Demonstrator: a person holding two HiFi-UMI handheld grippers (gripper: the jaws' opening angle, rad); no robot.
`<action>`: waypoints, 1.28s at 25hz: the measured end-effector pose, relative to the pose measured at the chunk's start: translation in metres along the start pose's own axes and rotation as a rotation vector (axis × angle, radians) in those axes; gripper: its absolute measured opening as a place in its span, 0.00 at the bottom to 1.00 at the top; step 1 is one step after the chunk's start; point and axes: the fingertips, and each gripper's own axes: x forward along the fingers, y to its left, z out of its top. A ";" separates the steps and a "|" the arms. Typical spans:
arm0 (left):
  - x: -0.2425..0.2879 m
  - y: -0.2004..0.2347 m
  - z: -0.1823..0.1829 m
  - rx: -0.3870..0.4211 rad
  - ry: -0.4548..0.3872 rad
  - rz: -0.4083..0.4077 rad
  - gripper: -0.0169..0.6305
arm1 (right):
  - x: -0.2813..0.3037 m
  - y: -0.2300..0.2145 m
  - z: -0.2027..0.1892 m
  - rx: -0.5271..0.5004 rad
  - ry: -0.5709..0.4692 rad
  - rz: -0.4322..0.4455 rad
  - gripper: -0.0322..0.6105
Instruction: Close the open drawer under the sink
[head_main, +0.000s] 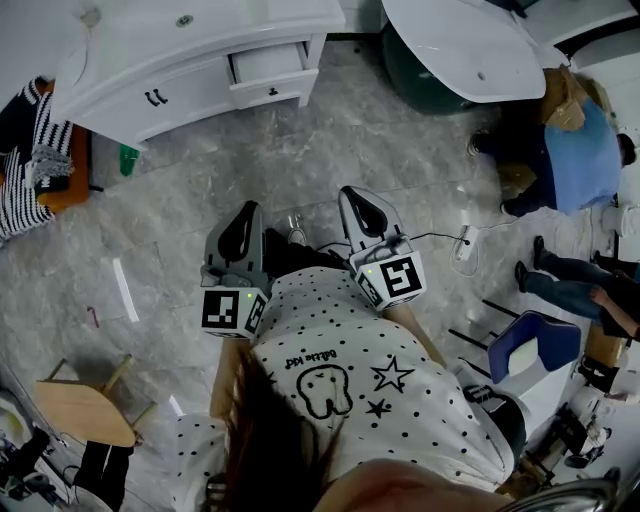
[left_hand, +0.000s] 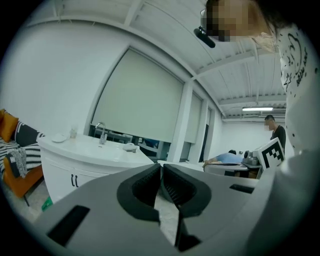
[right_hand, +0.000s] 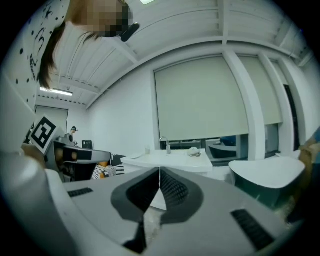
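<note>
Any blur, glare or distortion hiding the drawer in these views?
Head view: even light, no glare, open drawer sharp. Left gripper view: heavy fisheye, black corners, left gripper close and soft, sink cabinet clear, drawer not visible. Right gripper view: same fisheye, right gripper soft, ceiling lamp bright but small.

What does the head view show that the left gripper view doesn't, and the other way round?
Only the head view: the open drawer, the wooden stool, and the left gripper and right gripper seen from above. Only the left gripper view: the window blind, the ceiling, and its own jaws shut with nothing between them. Both: the white sink cabinet and the orange sofa with striped cushions.
</note>
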 end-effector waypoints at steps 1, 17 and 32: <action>0.002 0.002 0.000 -0.003 0.003 0.000 0.06 | 0.003 -0.001 -0.001 0.002 0.005 -0.004 0.07; 0.106 0.097 0.036 -0.020 0.018 -0.063 0.06 | 0.126 -0.035 0.022 0.022 0.038 -0.082 0.07; 0.214 0.154 0.051 -0.058 0.038 0.008 0.06 | 0.223 -0.108 0.032 0.039 0.095 -0.058 0.07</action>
